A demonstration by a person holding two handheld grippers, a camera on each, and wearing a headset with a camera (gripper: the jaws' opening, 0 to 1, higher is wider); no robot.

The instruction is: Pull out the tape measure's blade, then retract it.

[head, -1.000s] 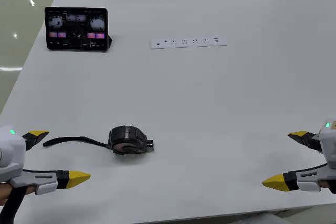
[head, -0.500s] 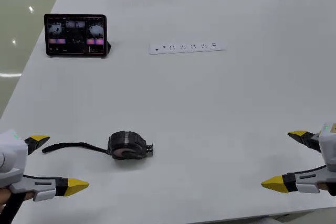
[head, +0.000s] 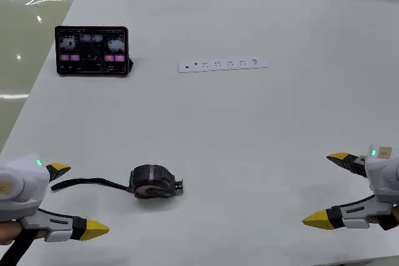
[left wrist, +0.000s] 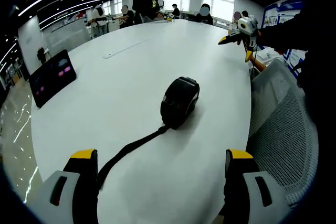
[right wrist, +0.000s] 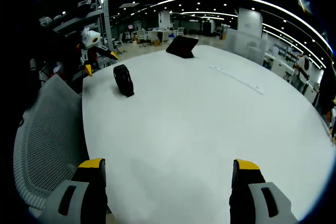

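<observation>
White tabletop [head: 249,129] spreads wide and bare under both grippers, with a glossy pale floor [head: 25,29] past its far left edge. Nearest of all, a grey mesh chair back [left wrist: 283,124] sits against the table's near edge, below and beside the jaws.

The left gripper [head: 82,199] hangs over the near left corner, jaws spread wide, nothing between them. The right gripper [head: 321,187] hangs over the near right edge, jaws parted just as wide, also grasping nothing.

The tape measure [head: 153,182], a black rounded case, rests on the table just ahead of the left gripper, roughly on the line between its jaws and well apart from the right gripper. Its long axis runs along the line from one gripper to the other. A black wrist strap [head: 87,184] trails from the case's near end back toward the left gripper, ending close to the tips of its jaws. The opposite end, with a small dark tab [head: 179,185] at the mouth, points toward the right gripper.

Farther out, well beyond both grippers, a white power strip [head: 222,64] lies flat. A tablet [head: 92,50] stands propped ahead of the left gripper, screen lit.
</observation>
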